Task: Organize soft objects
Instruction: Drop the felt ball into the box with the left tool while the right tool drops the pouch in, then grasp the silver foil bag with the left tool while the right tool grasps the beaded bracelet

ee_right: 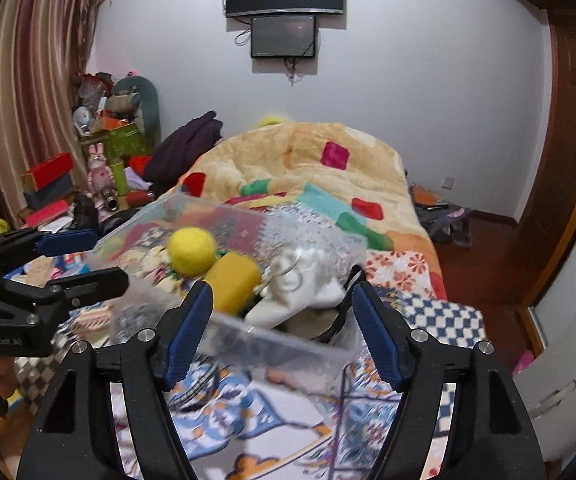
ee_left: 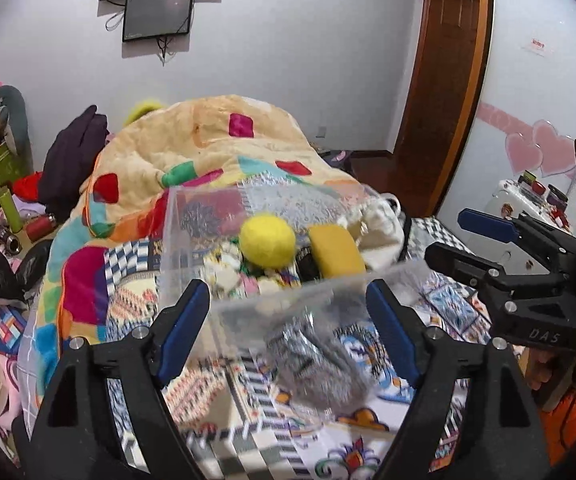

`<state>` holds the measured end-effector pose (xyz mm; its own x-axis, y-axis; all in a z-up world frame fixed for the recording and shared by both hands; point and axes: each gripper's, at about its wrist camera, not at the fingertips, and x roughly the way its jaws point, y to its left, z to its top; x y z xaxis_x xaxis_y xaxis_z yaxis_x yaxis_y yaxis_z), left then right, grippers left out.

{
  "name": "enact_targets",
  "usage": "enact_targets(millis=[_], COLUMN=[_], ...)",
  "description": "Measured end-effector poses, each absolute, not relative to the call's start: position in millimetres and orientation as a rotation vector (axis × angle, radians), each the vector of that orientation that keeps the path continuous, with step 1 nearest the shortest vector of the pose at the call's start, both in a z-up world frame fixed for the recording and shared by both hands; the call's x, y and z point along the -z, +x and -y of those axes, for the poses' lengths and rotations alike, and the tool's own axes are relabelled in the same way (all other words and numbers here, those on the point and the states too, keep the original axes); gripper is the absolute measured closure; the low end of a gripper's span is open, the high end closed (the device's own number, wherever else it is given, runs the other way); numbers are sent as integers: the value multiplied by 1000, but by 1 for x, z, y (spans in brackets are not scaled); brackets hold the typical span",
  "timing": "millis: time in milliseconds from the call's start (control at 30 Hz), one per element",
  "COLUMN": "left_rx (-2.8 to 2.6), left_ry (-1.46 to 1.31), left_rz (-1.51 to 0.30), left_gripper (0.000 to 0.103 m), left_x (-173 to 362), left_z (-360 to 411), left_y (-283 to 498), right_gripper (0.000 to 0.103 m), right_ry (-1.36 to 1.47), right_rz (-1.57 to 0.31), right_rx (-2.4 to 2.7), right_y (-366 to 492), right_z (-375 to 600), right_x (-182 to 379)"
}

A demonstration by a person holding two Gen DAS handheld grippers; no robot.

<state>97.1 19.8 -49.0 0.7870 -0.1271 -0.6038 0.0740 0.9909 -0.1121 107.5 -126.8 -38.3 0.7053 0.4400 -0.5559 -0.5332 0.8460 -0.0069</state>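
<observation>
A clear plastic bin stands on the patterned bedsheet. In it lie a yellow felt ball, a yellow sponge and a white soft item with rings. My left gripper is open, its blue pads on either side of the bin's near wall. My right gripper is open, its pads at the bin's near right corner. Each gripper shows in the other's view, the right and the left. A grey blurred shape shows through the wall.
A heaped colourful quilt lies behind the bin. Cluttered boxes and toys stand at the left by the curtain. A wooden door frame and a white cabinet are on the right.
</observation>
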Motion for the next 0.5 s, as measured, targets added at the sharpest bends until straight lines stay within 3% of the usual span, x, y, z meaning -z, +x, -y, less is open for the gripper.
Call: enact_targets(millis=[300, 367, 500], left_rx=[118, 122, 129], left_ry=[-107, -131, -150], left_rz=[-739, -754, -773], left_gripper=[23, 23, 37], left_x=[82, 88, 96], left_z=[-10, -11, -10], left_y=[87, 88, 90], right_gripper=[34, 39, 49], right_ry=[-186, -172, -133], right_rz=[-690, -725, -798], right_rx=[-614, -629, -664], right_y=[102, 103, 105], right_z=[109, 107, 109], right_x=[77, 85, 97])
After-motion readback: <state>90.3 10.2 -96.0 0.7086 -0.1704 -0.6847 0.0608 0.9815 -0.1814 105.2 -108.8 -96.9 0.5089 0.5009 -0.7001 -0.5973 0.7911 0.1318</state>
